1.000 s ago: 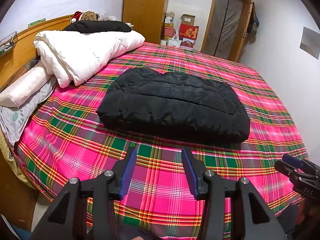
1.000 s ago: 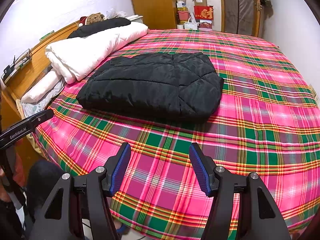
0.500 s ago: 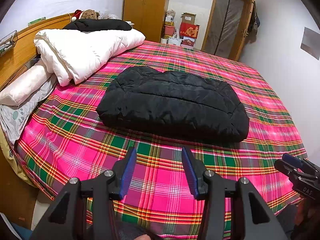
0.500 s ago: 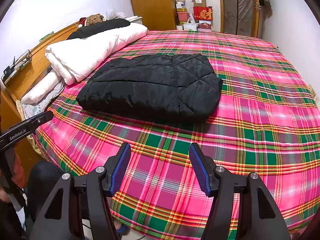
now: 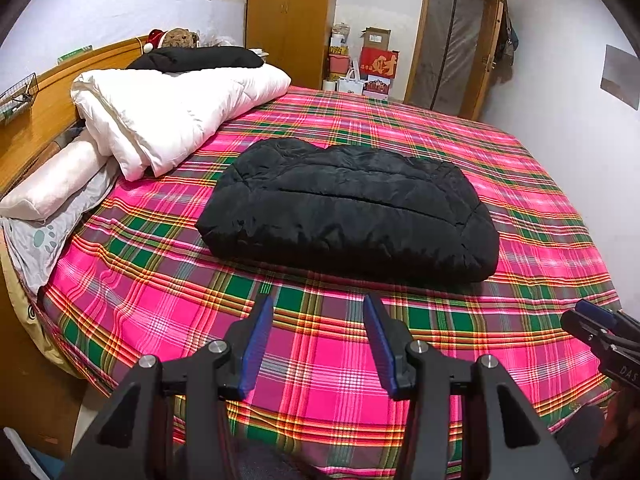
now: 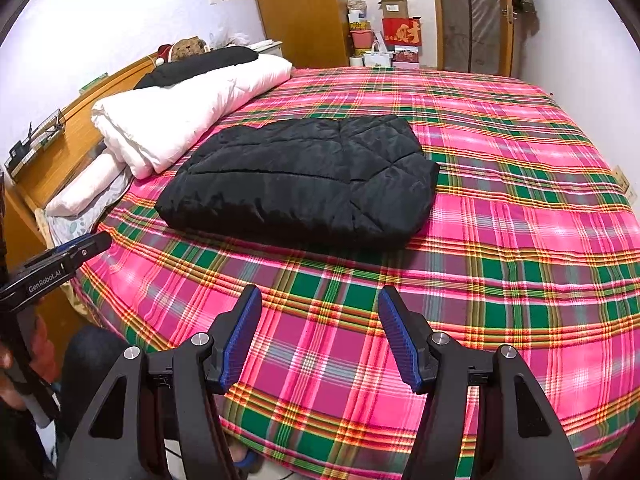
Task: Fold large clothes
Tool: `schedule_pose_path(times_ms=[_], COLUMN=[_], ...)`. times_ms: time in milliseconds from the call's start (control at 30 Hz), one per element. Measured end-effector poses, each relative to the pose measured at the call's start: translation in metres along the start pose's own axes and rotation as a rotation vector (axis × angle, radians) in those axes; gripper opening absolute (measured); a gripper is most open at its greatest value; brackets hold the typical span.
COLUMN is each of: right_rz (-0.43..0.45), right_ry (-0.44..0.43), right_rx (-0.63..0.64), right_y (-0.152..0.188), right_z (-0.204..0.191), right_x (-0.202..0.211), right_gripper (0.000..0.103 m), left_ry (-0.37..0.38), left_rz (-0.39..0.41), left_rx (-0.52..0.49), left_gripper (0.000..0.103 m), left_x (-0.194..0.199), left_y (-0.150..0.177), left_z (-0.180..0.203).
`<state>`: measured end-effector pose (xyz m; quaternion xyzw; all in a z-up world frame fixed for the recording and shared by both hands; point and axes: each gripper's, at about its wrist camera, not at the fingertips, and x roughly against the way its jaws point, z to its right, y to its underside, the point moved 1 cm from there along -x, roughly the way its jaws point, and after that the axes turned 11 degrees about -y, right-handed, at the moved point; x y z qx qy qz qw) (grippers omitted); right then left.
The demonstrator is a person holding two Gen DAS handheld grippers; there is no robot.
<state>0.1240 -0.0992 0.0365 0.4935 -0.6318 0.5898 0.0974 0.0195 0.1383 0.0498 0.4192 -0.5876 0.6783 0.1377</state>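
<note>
Folded black jacket on plaid bed (both grippers' jaws apart, empty).

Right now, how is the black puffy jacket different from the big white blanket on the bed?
The black jacket is dark and lies alone mid-bed as a flat packet; the white blanket is pale and piled beside the headboard. The blanket carries another black garment on top; the jacket carries nothing. Both are puffy, folded, and rest on the plaid sheet.

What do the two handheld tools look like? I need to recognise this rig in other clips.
Both the left tool and right tool are matte black with triangular cut-outs, silver pivot bolts and ribbed blue pads. White lettering "GenRobot.AI" marks the left one's side.
</note>
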Motion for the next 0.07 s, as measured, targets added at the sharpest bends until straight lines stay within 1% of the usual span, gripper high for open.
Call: schedule_pose_path(times_ms=[67], right_rz=[0.006], right_ry=[-0.001], right_rx=[-0.002], right_y=[0.0013], right_z=[0.0006], right_x=[0.0035], right_gripper=[0.061], left_ry=[-0.001], left_rz=[-0.004], left_rx=[-0.003], left_gripper=[0.049], left_x=[0.0018], left_y=[-0.0003], left_z=[0.0007])
